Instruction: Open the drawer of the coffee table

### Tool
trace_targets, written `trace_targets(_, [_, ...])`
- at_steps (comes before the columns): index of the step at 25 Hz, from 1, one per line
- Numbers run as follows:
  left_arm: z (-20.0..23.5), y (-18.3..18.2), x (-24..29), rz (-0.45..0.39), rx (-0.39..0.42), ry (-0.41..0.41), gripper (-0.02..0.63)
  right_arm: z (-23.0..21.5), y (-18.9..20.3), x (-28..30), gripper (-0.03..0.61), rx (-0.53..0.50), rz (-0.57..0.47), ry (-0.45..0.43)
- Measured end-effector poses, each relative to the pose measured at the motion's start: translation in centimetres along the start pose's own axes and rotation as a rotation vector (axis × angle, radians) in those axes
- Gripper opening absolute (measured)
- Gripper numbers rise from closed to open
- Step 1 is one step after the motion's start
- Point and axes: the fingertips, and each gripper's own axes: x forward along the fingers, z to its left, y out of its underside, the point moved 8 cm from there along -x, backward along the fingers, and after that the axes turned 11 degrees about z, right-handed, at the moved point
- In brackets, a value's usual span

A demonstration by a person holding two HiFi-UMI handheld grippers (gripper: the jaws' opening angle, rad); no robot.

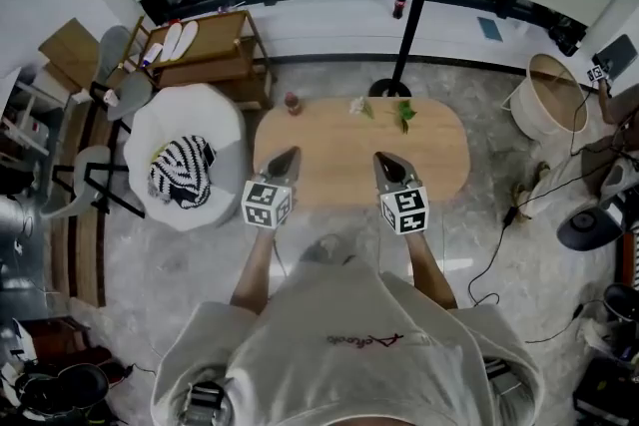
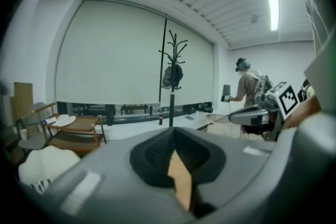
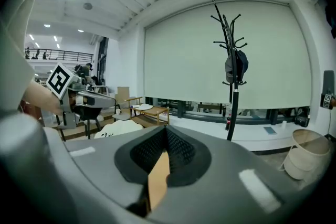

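The oval wooden coffee table (image 1: pixel 439 160) stands in front of me in the head view; its drawer is hidden from above. My left gripper (image 1: pixel 290 156) and right gripper (image 1: pixel 383 160) hover side by side over the table's near half, both pointing away from me, both shut with nothing between the jaws. In the left gripper view the shut gripper (image 2: pixel 174 131) leaves only a sliver of the wooden tabletop (image 2: pixel 181 178) showing, and the right gripper (image 2: pixel 253 113) appears at the right. In the right gripper view the shut gripper (image 3: pixel 165 132) shows the same tabletop (image 3: pixel 157 180).
On the table's far edge sit a small jar (image 1: pixel 293 102) and green sprigs (image 1: pixel 403 114). A coat stand (image 1: pixel 414 10) rises just behind the table. A white seat with a striped cloth (image 1: pixel 183 167) stands to the left, a pale basket (image 1: pixel 551 96) to the right, and cables (image 1: pixel 499 244) lie on the floor.
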Motion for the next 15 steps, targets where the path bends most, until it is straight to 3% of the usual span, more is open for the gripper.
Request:
trace_targets(7, [-1.9, 3.4, -4.2, 0.015, -0.04, -0.07, -0.001, 1.8, 2.1, -1.7, 0.005, 0.011, 0.009, -0.063])
trace_targets(15, [-1.8, 5.8, -5.2, 0.024, -0.076, -0.069, -0.002, 3.8, 3.1, -1.9, 0.004, 0.029, 0.019, -0.072])
